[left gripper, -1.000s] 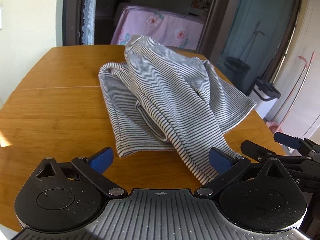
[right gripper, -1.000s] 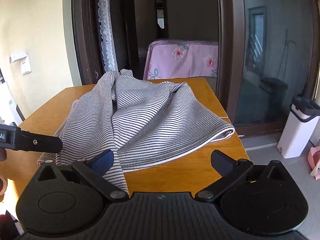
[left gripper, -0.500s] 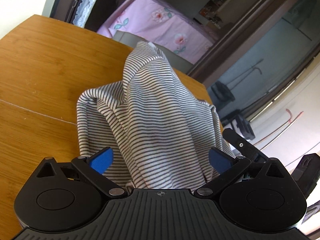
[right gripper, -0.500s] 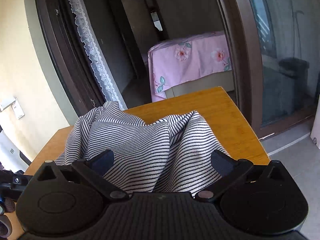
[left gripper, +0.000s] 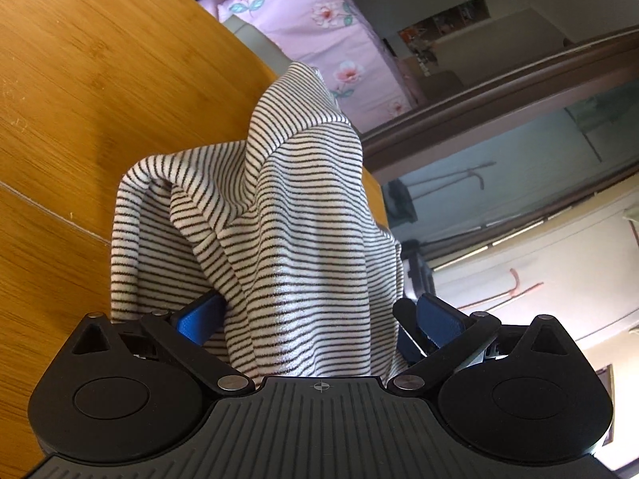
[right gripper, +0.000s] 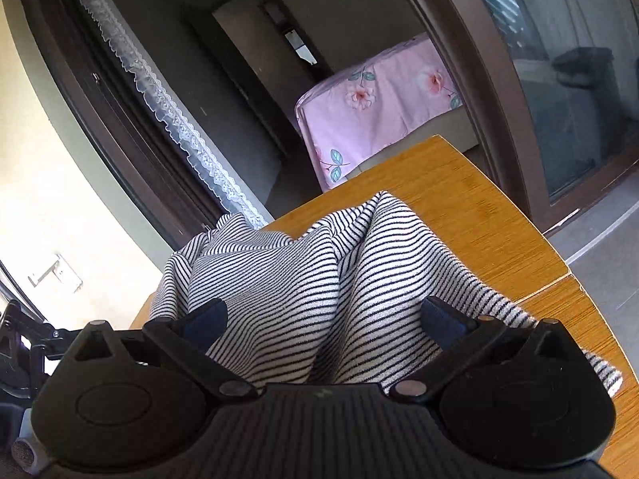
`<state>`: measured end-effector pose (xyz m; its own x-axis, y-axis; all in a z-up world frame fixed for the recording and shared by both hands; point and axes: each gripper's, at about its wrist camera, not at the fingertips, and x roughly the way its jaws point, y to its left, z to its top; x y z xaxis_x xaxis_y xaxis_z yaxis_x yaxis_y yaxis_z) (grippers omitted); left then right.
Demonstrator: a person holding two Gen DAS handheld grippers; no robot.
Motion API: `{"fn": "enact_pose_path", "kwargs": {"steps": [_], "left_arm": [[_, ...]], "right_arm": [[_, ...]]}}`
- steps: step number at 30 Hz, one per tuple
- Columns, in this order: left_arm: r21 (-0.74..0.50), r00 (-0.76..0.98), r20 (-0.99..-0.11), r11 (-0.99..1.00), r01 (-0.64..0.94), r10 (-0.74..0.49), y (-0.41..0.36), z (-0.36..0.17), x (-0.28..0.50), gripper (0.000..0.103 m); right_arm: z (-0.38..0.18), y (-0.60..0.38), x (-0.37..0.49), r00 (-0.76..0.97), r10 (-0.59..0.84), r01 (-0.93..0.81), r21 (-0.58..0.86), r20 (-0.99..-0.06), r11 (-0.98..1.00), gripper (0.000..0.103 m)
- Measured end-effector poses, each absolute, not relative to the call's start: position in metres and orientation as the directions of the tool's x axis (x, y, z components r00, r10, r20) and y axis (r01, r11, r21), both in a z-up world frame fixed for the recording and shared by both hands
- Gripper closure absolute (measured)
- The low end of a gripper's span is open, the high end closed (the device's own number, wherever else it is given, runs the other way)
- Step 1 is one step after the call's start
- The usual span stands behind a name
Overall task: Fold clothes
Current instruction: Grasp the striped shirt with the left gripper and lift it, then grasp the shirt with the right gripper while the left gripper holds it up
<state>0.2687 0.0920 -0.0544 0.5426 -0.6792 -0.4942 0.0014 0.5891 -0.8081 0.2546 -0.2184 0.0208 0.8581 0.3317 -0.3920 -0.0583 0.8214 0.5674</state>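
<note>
A white garment with thin dark stripes (left gripper: 303,239) lies bunched on a wooden table (left gripper: 80,80). My left gripper (left gripper: 319,315) is open, its blue pads (left gripper: 199,317) on either side of a fold of the cloth that fills the gap between them. In the right wrist view the same striped garment (right gripper: 319,287) lies between the wide-apart fingers of my right gripper (right gripper: 323,319), which is open, with the cloth draped toward the table's right edge.
The table's far edge and right corner (right gripper: 519,247) are close to the garment. Beyond stand a bed with a pink floral cover (right gripper: 379,111), a dark doorway with a lace curtain (right gripper: 179,119) and glass sliding doors (right gripper: 579,80). The other gripper's black frame (right gripper: 16,335) shows at far left.
Both grippers have moved forward and tilted over the garment, so the cloth now lies between each pair of open fingers. The cloth is bunched higher than a second ago.
</note>
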Motion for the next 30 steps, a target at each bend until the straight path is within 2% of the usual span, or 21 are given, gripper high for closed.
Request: {"fn": "enact_pose_path", "kwargs": {"steps": [2, 3, 4, 5, 6, 7, 9, 11, 14, 17, 20, 22, 23, 24, 25, 27, 30], "left_arm": [[-0.802, 0.521, -0.508, 0.597, 0.004, -0.686, 0.089, -0.053, 0.274, 0.0], [-0.798, 0.517, -0.513, 0.603, 0.007, -0.685, 0.087, -0.052, 0.276, 0.007], [-0.79, 0.516, -0.521, 0.613, 0.011, -0.68, 0.086, -0.051, 0.276, 0.016], [-0.785, 0.516, -0.525, 0.62, 0.014, -0.676, 0.086, -0.05, 0.276, 0.041], [-0.78, 0.516, -0.529, 0.625, 0.016, -0.674, 0.086, -0.05, 0.277, 0.057], [-0.784, 0.522, -0.524, 0.62, 0.013, -0.674, 0.088, -0.049, 0.279, 0.061], [-0.8, 0.545, -0.497, 0.6, 0.015, -0.676, 0.098, -0.046, 0.28, 0.079], [-0.797, 0.6, -0.475, 0.603, 0.016, -0.644, 0.115, -0.035, 0.281, 0.087], [-0.771, 0.709, -0.456, 0.636, -0.013, -0.538, 0.157, -0.012, 0.28, 0.087], [-0.729, 0.812, -0.433, 0.681, -0.06, -0.392, 0.204, 0.011, 0.279, 0.088], [-0.683, 0.85, -0.449, 0.72, -0.127, -0.276, 0.236, 0.031, 0.278, 0.088], [-0.655, 0.819, -0.473, 0.752, -0.081, -0.324, 0.235, 0.04, 0.278, 0.059], [-0.636, 0.8, -0.487, 0.77, -0.05, -0.35, 0.227, 0.041, 0.277, 0.036], [-0.614, 0.775, -0.505, 0.79, -0.013, -0.38, 0.215, 0.039, 0.276, 0.026], [-0.591, 0.746, -0.525, 0.807, 0.028, -0.41, 0.202, 0.036, 0.275, 0.023], [-0.51, 0.67, -0.599, 0.854, 0.101, -0.438, 0.165, 0.021, 0.273, 0.012], [-0.296, 0.62, -0.715, 0.943, 0.151, -0.324, 0.117, -0.004, 0.27, 0.011]], "right_arm": [[0.02, -0.219, 0.251, 0.848, 0.357, -0.073, 0.582, -0.391, 0.81, 0.0], [0.02, -0.218, 0.249, 0.841, 0.37, -0.083, 0.582, -0.395, 0.809, 0.0], [0.02, -0.215, 0.246, 0.831, 0.384, -0.096, 0.578, -0.401, 0.811, 0.0], [0.021, -0.212, 0.243, 0.821, 0.399, -0.111, 0.572, -0.408, 0.813, 0.0], [0.022, -0.206, 0.239, 0.809, 0.416, -0.131, 0.563, -0.415, 0.816, 0.0], [0.024, -0.2, 0.235, 0.798, 0.43, -0.149, 0.553, -0.422, 0.82, 0.0], [0.028, -0.186, 0.226, 0.78, 0.447, -0.184, 0.523, -0.437, 0.832, 0.0], [0.031, -0.172, 0.218, 0.758, 0.472, -0.227, 0.497, -0.45, 0.838, 0.0], [0.037, -0.149, 0.211, 0.727, 0.494, -0.29, 0.438, -0.478, 0.851, 0.0], [0.041, -0.128, 0.209, 0.726, 0.453, -0.298, 0.357, -0.516, 0.885, 0.0], [0.042, -0.111, 0.207, 0.727, 0.426, -0.295, 0.316, -0.539, 0.902, 0.0], [0.042, -0.102, 0.206, 0.726, 0.406, -0.293, 0.285, -0.555, 0.913, 0.0], [0.041, -0.098, 0.206, 0.724, 0.398, -0.292, 0.271, -0.564, 0.917, 0.0], [0.041, -0.096, 0.207, 0.722, 0.391, -0.291, 0.262, -0.571, 0.92, 0.0], [0.04, -0.094, 0.208, 0.721, 0.384, -0.29, 0.252, -0.577, 0.923, 0.0], [0.039, -0.091, 0.207, 0.718, 0.376, -0.29, 0.24, -0.586, 0.927, 0.0], [0.038, -0.087, 0.205, 0.713, 0.367, -0.295, 0.219, -0.597, 0.93, 0.0]]}}
